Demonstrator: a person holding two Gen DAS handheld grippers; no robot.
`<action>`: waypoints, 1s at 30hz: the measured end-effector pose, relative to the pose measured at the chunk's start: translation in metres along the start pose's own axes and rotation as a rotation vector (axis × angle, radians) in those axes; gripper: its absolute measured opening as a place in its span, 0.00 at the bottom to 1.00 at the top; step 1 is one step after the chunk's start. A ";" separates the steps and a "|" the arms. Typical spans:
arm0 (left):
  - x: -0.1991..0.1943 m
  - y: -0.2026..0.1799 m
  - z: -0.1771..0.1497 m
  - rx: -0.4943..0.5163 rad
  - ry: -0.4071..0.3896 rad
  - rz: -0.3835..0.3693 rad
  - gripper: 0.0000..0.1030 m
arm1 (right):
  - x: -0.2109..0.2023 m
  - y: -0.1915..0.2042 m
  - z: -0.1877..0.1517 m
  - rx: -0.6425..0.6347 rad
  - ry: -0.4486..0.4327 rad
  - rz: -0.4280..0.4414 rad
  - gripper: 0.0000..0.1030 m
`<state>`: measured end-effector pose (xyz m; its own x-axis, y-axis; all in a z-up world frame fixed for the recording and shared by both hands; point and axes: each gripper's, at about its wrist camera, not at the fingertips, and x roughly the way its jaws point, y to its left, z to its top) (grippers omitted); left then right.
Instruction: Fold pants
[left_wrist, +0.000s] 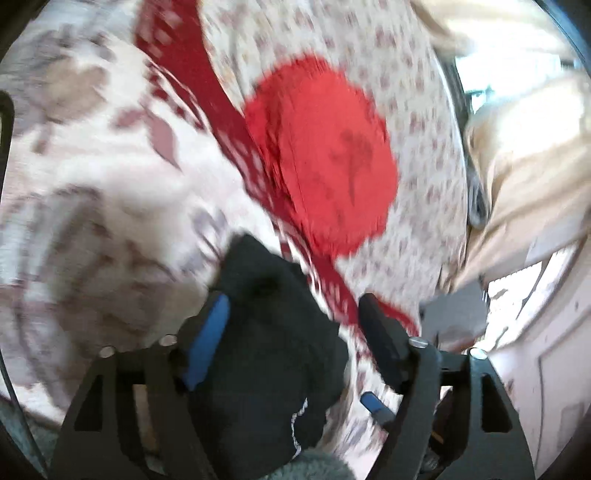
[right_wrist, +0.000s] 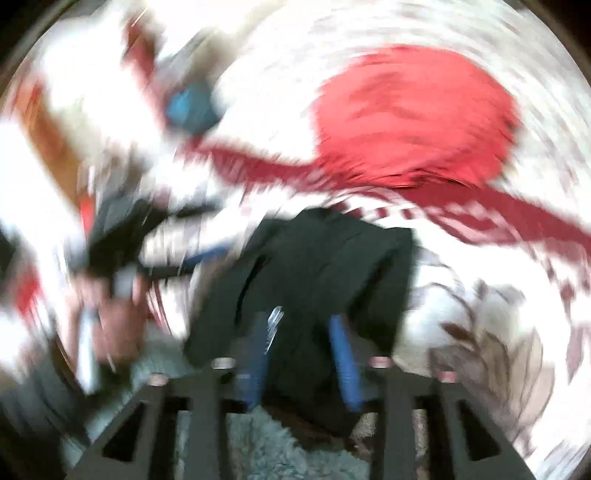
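Pants (left_wrist: 266, 332), one dark pair, lie bunched on the patterned bed cover (left_wrist: 424, 147), near its edge, I think so that both hands reach them for folding. Between the left gripper (left_wrist: 291, 314) jaws is cloth, but the jaws stand wide and do not press it. Around the right gripper (right_wrist: 304, 332) the picture is blurred; its blue pads flank the cloth, and if they pinch I cannot tell. One red folded garment (left_wrist: 325, 158) waits behind.
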<state>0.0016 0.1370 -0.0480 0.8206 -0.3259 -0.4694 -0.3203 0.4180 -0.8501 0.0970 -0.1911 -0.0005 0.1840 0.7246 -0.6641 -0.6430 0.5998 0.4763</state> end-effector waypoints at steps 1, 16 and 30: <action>-0.004 0.004 0.001 -0.016 -0.015 0.017 0.75 | -0.008 -0.023 0.003 0.122 -0.039 0.019 0.50; 0.053 0.028 0.003 -0.150 0.264 0.052 0.77 | 0.061 -0.107 0.019 0.532 0.103 0.285 0.60; 0.059 -0.030 -0.010 0.272 0.144 0.281 0.29 | 0.062 -0.076 0.031 0.105 0.094 0.126 0.14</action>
<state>0.0550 0.0969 -0.0520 0.6381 -0.2747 -0.7193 -0.3698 0.7101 -0.5992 0.1800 -0.1813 -0.0601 0.0333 0.7644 -0.6438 -0.5746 0.5417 0.6135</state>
